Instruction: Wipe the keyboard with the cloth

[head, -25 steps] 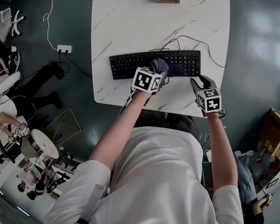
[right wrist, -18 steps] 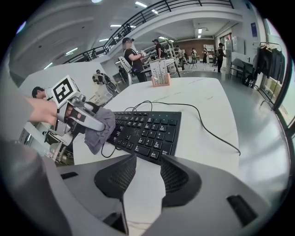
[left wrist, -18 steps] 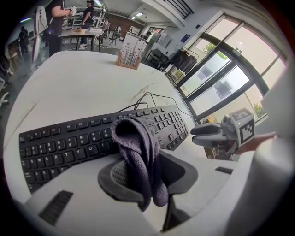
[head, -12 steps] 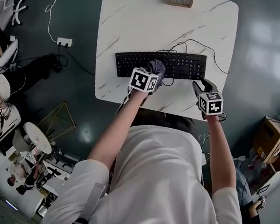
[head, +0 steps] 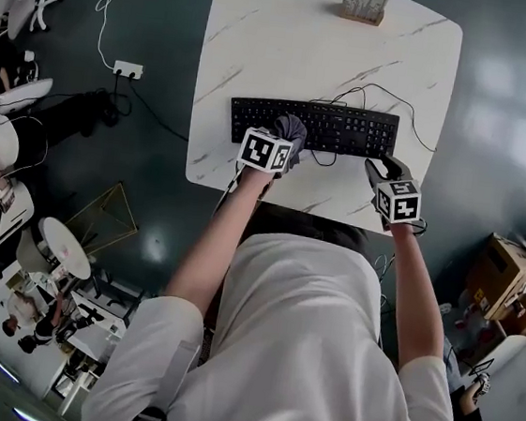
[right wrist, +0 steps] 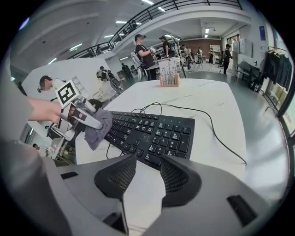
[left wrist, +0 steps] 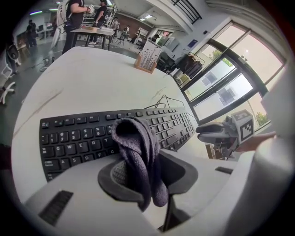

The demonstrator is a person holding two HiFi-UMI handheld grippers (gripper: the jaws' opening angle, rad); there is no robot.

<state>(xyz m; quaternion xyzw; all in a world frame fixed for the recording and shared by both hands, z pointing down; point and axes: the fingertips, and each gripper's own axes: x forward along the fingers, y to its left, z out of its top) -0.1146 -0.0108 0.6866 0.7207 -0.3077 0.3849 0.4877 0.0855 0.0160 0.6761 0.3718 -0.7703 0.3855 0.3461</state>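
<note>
Here, a black keyboard (head: 348, 130) lies across a white, marble-patterned table (head: 292, 38). The left gripper (head: 283, 141) has its jaws clamped on a grey cloth (left wrist: 138, 147). The cloth bunches up between them and sits over the keyboard's near edge, around its middle keys. The right gripper (head: 382, 168) is just beside the keyboard's right end, near the table's front edge. Its jaws are apart, with nothing between them.

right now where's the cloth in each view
Head view: cloth upper centre, over the keyboard's left half.
Left gripper view: cloth dead centre, pinched between the jaws.
Right gripper view: cloth left of centre, hanging against the keyboard's left part.
Shared landmark: the black keyboard.
</note>
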